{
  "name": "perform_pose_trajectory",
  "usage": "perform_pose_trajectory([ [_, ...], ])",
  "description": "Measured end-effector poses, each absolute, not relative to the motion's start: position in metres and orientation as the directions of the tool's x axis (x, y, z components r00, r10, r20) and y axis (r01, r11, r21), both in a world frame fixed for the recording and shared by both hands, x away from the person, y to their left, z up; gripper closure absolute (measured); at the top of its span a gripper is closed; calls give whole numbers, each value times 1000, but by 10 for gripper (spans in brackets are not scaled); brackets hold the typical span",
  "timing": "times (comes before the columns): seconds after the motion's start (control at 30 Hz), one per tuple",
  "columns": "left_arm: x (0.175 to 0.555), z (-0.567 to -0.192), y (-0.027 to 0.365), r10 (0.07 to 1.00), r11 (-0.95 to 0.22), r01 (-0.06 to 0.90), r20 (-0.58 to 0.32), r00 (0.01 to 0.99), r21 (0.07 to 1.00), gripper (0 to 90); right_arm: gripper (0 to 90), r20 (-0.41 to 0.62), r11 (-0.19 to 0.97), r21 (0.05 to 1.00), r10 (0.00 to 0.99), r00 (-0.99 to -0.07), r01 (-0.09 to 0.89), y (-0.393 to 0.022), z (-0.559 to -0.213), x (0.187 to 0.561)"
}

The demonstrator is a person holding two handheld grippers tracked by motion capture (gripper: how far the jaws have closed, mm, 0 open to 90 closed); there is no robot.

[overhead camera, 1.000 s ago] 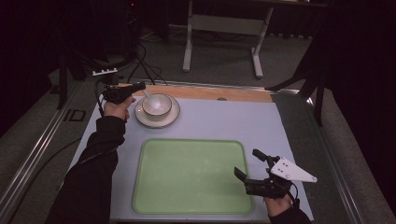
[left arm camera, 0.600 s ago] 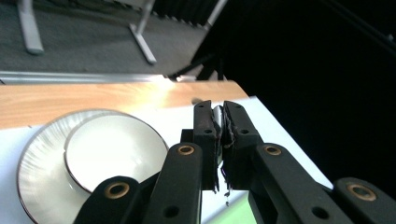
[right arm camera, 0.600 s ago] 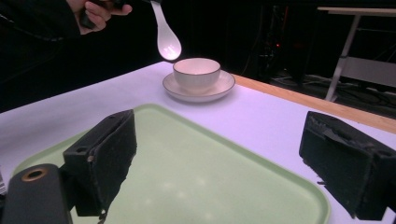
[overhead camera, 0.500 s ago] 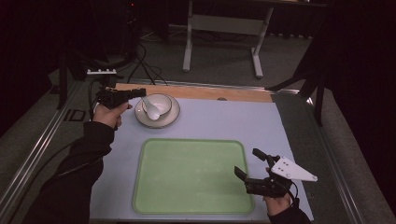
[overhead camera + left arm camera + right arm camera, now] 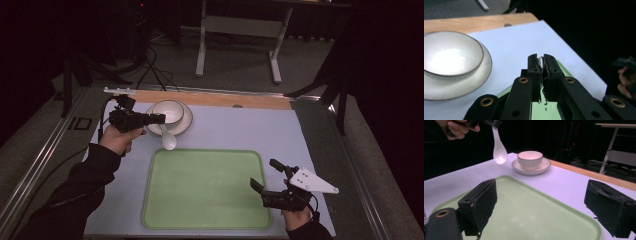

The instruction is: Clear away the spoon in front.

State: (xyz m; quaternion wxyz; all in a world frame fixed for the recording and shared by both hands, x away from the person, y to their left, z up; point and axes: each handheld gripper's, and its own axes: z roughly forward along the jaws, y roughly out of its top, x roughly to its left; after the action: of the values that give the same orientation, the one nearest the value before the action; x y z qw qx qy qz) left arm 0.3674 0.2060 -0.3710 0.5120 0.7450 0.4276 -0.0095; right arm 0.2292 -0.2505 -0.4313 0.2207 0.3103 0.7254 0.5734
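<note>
The white spoon (image 5: 167,137) is hanging bowl-end down from the left tongs (image 5: 156,119), clamped by the tip of its handle, a sliver of which is showing between the shut pads in the left gripper view (image 5: 540,63). It is looking like glazed ceramic to me: light, stiff, slick and liable to chip if it drops, so the thin flat handle is the sensible place to pinch, squarely across its faces. It is dangling above the bench (image 5: 240,125) between the bowl (image 5: 168,112) on its saucer (image 5: 186,123) and the far left corner of the green tray (image 5: 205,220). The right tongs (image 5: 265,177) are resting well apart from the spoon at the tray's near right edge, jaws standing wide with nothing between them.
</note>
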Motion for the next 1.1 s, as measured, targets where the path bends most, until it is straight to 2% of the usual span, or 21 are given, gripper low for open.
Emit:
perform_pose_trajectory([
  [0.3,347,-371,190,566,-215,641,-440,697,737,853,110,39,147,969,702,-711,198,-251,-431,229],
  [0.6,338,-374,180,502,-266,636,-459,733,724,852,110,36,155,967,701,-712,201,-249,-432,230],
  [1.1,325,-412,154,426,-393,655,-504,752,646,851,110,31,171,963,697,-716,208,-248,-434,231],
])
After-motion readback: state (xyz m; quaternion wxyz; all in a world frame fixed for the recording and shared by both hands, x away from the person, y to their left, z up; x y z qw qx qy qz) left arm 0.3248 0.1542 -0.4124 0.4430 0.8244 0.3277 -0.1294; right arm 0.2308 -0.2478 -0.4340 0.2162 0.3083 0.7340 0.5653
